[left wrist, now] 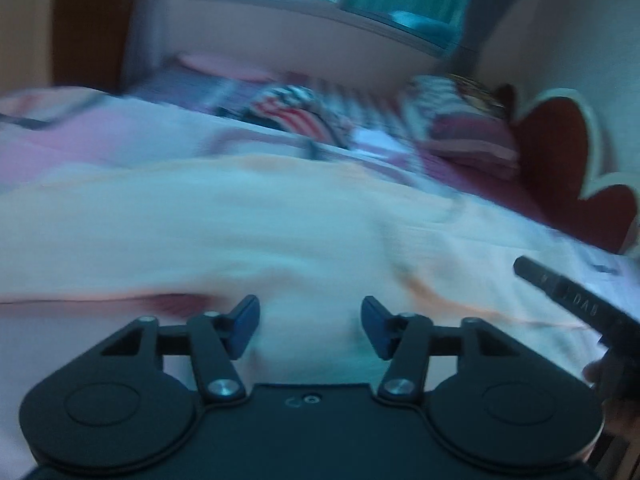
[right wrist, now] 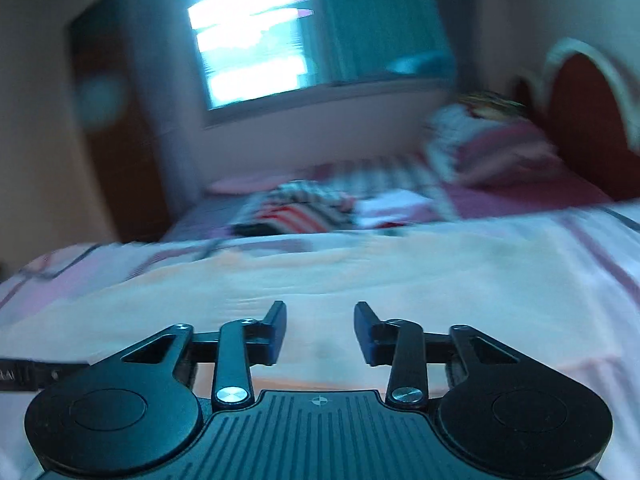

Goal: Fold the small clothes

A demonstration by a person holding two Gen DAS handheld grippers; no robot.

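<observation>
A pale peach garment (left wrist: pixel 248 224) lies spread flat on the bed, blurred by motion. My left gripper (left wrist: pixel 310 326) hovers low over its near part, its blue pads apart, and only the cloth below shows in the gap. In the right wrist view the same peach garment (right wrist: pixel 360 272) stretches across the bed, and my right gripper (right wrist: pixel 320 330) stands open above its near edge, holding nothing. A black finger of the right gripper (left wrist: pixel 560 292) shows at the right edge of the left wrist view. Part of the left gripper (right wrist: pixel 24 374) shows at the left edge of the right wrist view.
The bed carries a pink and white striped sheet (right wrist: pixel 580 248). A heap of striped clothes (right wrist: pixel 296 208) lies further back, with pillows (right wrist: pixel 488 148) against a dark red headboard (right wrist: pixel 580 112). A window (right wrist: pixel 256 40) is in the far wall, beside a brown door (left wrist: pixel 92 20).
</observation>
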